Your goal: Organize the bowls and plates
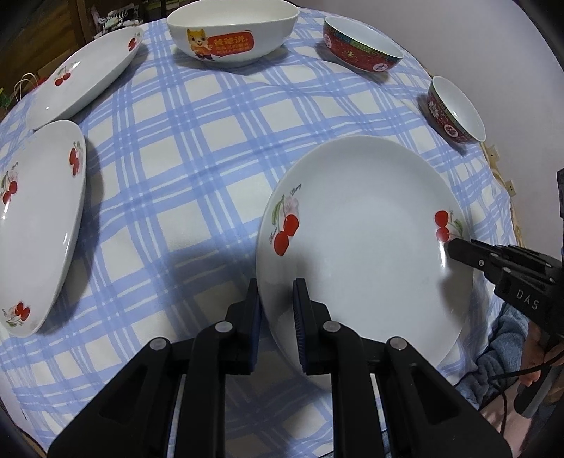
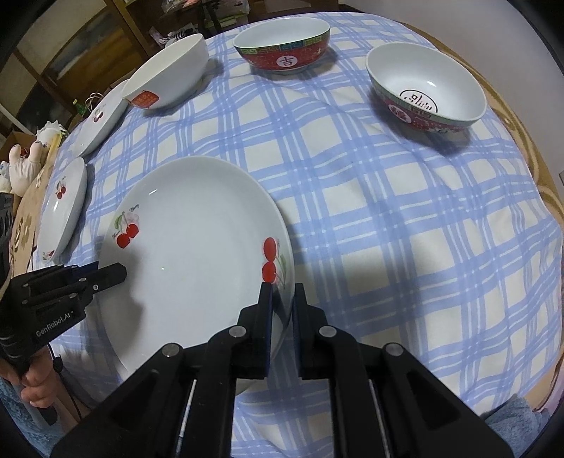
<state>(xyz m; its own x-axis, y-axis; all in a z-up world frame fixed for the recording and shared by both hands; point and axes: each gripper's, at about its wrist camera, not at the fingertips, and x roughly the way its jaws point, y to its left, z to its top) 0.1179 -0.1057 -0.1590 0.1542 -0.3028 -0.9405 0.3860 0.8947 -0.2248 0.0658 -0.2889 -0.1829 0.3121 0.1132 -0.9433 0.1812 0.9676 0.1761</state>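
Blue-checked cloth (image 1: 218,148) is covering the table, with shelves showing dimly behind. Far across it, a white cartoon bowl (image 1: 232,31) and two red-patterned bowls (image 1: 363,44) (image 1: 454,109) are sitting empty, and two cherry plates (image 1: 84,74) (image 1: 38,225) are lying empty at the left. Nearest, a third cherry plate (image 1: 363,246) is being gripped at opposite rims: the left gripper (image 1: 276,317) is straddling its near-left edge, while the right gripper (image 2: 282,317) is clamping its right edge.

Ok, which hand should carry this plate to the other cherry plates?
Probably left: the left gripper straddles the plate on the rim nearest the two other plates; the right gripper sits opposite.
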